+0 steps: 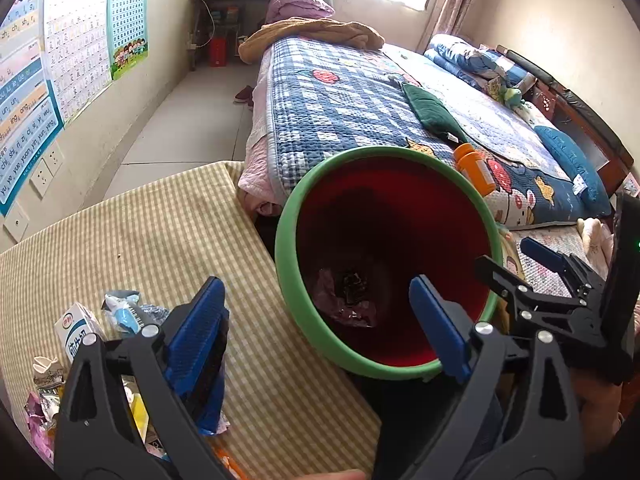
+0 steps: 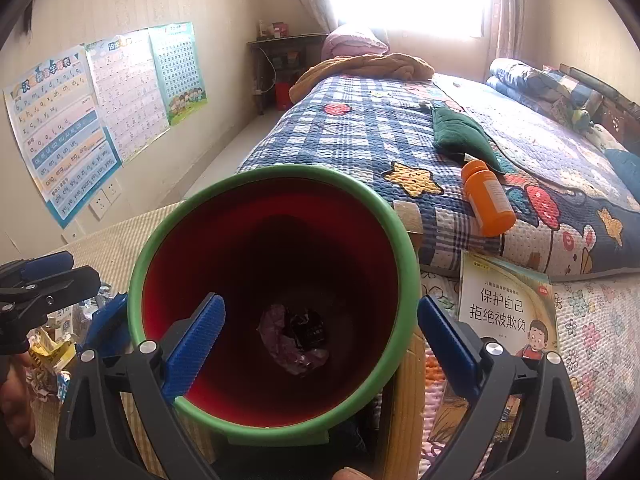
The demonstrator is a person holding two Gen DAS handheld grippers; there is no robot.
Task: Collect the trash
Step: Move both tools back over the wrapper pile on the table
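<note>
With both grippers spread wide and holding nothing, left gripper [image 1: 316, 324] sits lower centre of its view, half over the table. Right gripper [image 2: 320, 344] straddles the near rim of the green-rimmed red plastic bin [image 2: 394, 248], frame centre. 2 crumpled wrappers [image 2: 296, 336] lie at its bottom. Remaining wrapper and carton pile [image 1: 80, 340] waits lower left on the checked tablecloth [image 1: 160, 232], probably the next pick.
</note>
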